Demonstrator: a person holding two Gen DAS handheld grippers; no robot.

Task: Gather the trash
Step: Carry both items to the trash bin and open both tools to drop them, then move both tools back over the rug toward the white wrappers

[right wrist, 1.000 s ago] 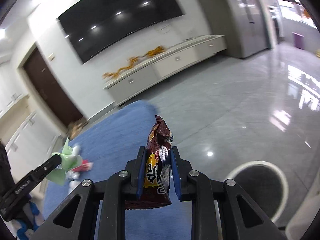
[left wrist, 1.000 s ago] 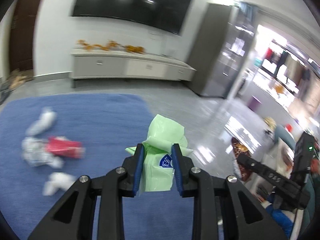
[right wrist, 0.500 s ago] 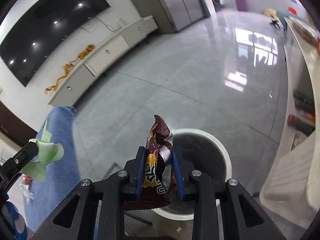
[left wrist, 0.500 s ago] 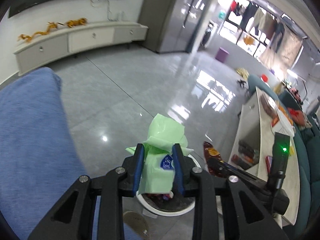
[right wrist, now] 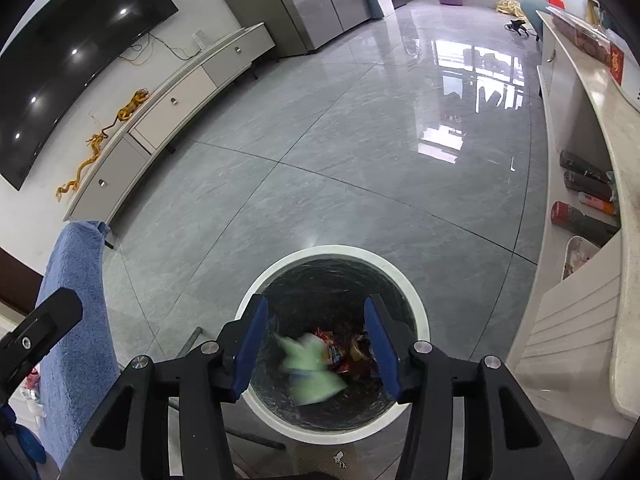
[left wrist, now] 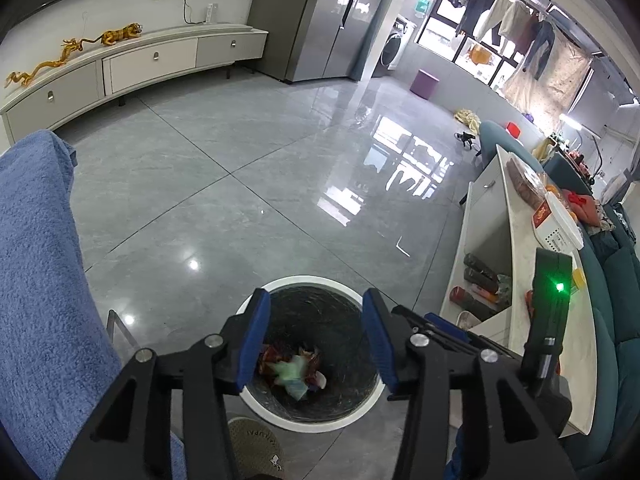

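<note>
Blue-padded claws [left wrist: 316, 334] [right wrist: 316, 338] opening, nothing between.

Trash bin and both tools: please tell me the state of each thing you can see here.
Trash bin: upright, no lid, dark liner, trash inside.
Green wrapper: loose inside the bin, blurred.
Brown snack wrapper: loose inside the bin.
Left tool: opening, nothing between its pads.
Right tool: opening, nothing between its pads.

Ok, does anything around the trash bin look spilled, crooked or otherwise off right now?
Nothing stands out. The white-rimmed bin stands upright on the grey floor, and the green wrapper shows blurred inside it, above the snack wrappers. No litter lies on the tiles around it. Both grippers' jaws are opening with nothing between them.
</note>
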